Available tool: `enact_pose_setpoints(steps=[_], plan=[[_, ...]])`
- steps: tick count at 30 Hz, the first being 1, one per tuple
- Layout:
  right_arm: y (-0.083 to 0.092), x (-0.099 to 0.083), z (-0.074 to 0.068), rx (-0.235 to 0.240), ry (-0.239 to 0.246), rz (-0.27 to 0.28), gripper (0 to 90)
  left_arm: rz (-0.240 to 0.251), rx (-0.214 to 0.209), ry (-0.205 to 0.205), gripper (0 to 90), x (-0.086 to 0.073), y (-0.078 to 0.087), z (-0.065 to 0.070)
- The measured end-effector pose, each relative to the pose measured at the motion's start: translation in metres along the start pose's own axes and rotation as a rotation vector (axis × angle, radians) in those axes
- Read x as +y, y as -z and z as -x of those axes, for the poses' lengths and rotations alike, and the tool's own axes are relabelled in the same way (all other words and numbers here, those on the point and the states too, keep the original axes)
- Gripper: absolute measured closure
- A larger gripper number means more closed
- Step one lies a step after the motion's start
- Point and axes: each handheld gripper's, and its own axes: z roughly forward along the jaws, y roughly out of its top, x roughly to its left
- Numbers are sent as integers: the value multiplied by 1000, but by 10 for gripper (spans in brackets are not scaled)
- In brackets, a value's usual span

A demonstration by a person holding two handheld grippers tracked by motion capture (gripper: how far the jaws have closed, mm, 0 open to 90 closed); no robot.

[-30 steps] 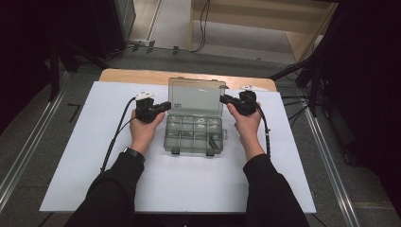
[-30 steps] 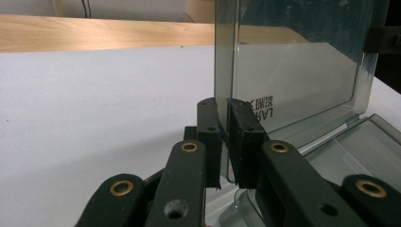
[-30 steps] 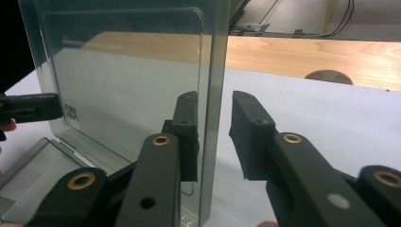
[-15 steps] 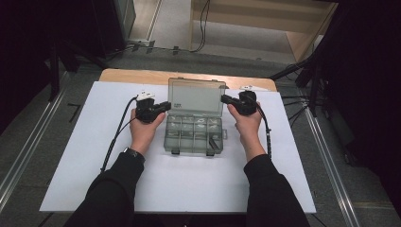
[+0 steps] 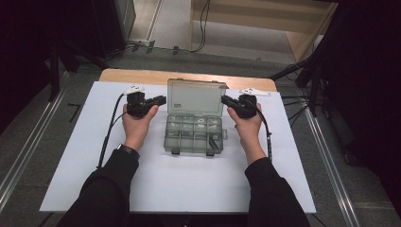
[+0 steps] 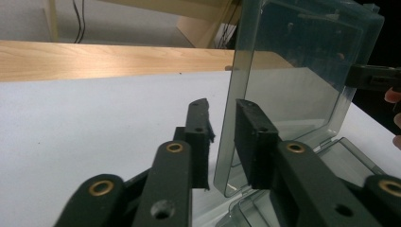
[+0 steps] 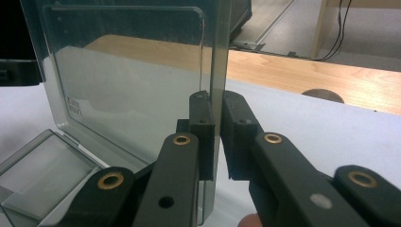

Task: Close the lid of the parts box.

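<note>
Since a second ago little has shifted: my left tool point(image 5: 158, 100) has lifted slightly at the lid's point(image 5: 196, 98) edge, and its jaws have just been easing apart and back with that edge between them, while my right tool point(image 5: 228, 100) has tightened and kept its place. I hold the clear plastic compartment box point(image 5: 193, 135) open at the middle of the white tabletop point(image 5: 71, 156), its lid standing upright along the box's 12 o'clock side. In the left gripper view my left tool point(image 6: 222, 130) straddles the lid's point(image 6: 293, 71) side edge: one pad looks to rest against the plastic, the other stands just clear of it, so the grip is loose. In the right gripper view my right tool point(image 7: 217, 125) is closed onto the lid's point(image 7: 127, 66) opposite edge, both pads pressed to the thin pane with almost no gap. Seen from the high view, the left tool comes at the lid from 9 o'clock, the right from 3 o'clock, my hands point(image 5: 138, 125) resting on the tabletop either side of the box. The tray's compartments lie toward 6 o'clock; a small dark part point(image 5: 213, 143) sits in the compartment at about 5 o'clock, and what it is I cannot tell. A strip of bare wood point(image 5: 137, 75) shows beyond the white sheet at 12 o'clock.
</note>
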Motion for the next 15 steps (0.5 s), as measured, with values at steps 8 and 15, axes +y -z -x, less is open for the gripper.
enact_pose_setpoints(steps=[8, 15], plan=[[4, -7, -2, 5, 46, 50, 817, -51, -21, 52, 884, 6, -14, -7], [7, -11, -4, 7, 77, 77, 817, -82, -33, 90, 890, 7, -27, -10]])
